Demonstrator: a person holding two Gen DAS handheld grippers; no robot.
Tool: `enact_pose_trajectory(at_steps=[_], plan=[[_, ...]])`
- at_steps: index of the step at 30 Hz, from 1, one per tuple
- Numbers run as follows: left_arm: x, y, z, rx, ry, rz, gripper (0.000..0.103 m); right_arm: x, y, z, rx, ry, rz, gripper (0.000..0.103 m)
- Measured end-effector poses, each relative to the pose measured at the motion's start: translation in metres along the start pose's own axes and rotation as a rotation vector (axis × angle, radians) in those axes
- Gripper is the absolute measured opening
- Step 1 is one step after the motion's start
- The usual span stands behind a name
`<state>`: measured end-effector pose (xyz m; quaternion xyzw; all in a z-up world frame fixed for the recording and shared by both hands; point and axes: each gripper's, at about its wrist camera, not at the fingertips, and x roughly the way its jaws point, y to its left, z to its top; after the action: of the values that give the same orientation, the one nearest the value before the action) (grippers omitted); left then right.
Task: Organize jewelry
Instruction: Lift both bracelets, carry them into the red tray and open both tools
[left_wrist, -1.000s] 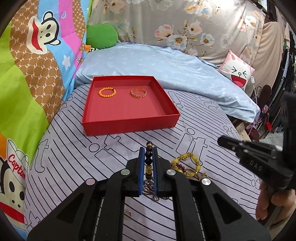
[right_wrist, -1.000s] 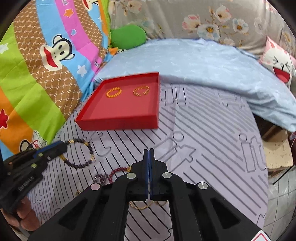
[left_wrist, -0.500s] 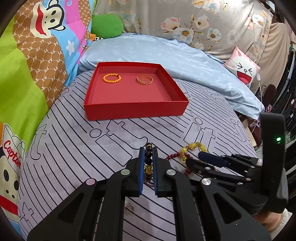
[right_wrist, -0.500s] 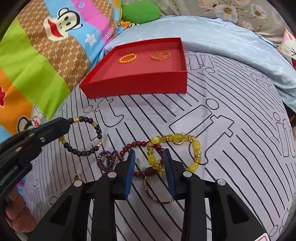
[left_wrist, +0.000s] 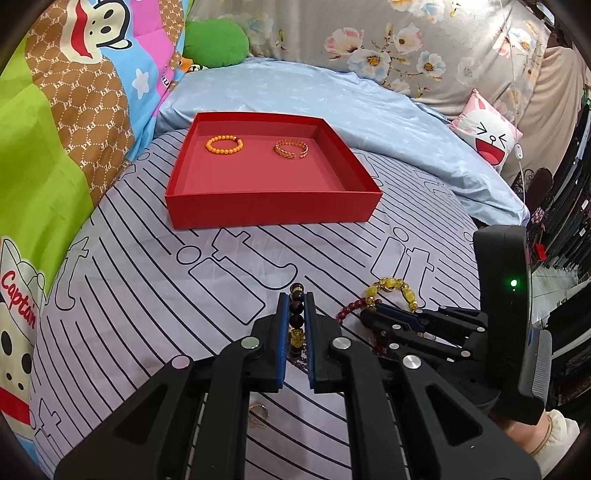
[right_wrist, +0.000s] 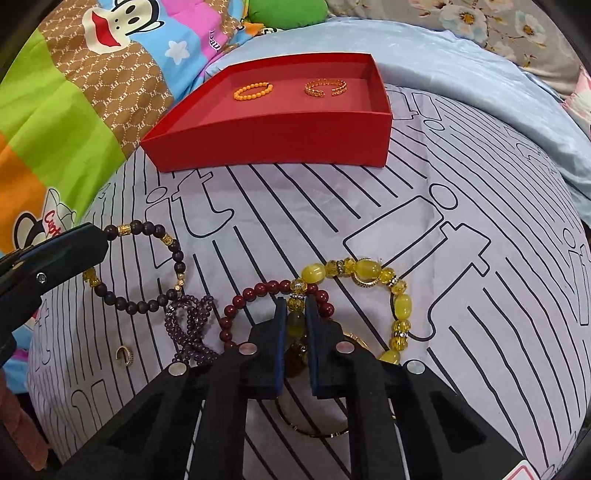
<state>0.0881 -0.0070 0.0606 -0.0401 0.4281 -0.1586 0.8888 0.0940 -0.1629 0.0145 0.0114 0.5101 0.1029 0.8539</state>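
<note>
Left tongs (right_wrist: 105, 240) clamped on dark bead bracelet (right_wrist: 173, 254), near-left on the bed (right_wrist: 369, 221), bracelet lying flat w/ most of its loop free. Small gold ring (right_wrist: 123, 356) just near of it. Purple bead strand (right_wrist: 192, 321) next, then dark red bead bracelet (right_wrist: 255, 291) overlapping yellow bead bracelet (right_wrist: 400, 306). Right tongs (right_wrist: 295, 314) just closed, pads squeezing a yellow bead of that bracelet. Red tray (right_wrist: 273, 144) far centre, holding orange bead bracelet (right_wrist: 253, 90) left and gold cuff (right_wrist: 325, 86) right, well apart.
</note>
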Motion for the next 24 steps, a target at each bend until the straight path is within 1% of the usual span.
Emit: enact_pose_trajectory(at_steps=[4, 8, 12, 14, 18, 24], plan=[[-0.002, 0.000, 0.001, 0.002, -0.009, -0.002, 0.008, -0.018, -0.001, 0.004, 0.016, -0.044, 0.007, 0.009], [-0.009, 0.000, 0.008, 0.014, -0.030, -0.006, 0.008, -0.047, -0.007, 0.015, 0.045, -0.110, 0.020, 0.009], [-0.017, -0.001, 0.018, 0.025, -0.053, -0.013, 0.008, -0.073, -0.018, 0.031, 0.082, -0.160, 0.055, 0.009], [-0.021, -0.003, 0.027, 0.038, -0.068, -0.016, 0.008, -0.080, -0.024, 0.039, 0.100, -0.173, 0.080, 0.009], [-0.026, -0.008, 0.047, 0.065, -0.097, -0.017, 0.008, -0.091, -0.027, 0.060, 0.096, -0.205, 0.096, 0.009], [-0.019, -0.007, 0.094, 0.084, -0.132, -0.013, 0.008, -0.093, -0.031, 0.104, 0.083, -0.246, 0.120, 0.009]])
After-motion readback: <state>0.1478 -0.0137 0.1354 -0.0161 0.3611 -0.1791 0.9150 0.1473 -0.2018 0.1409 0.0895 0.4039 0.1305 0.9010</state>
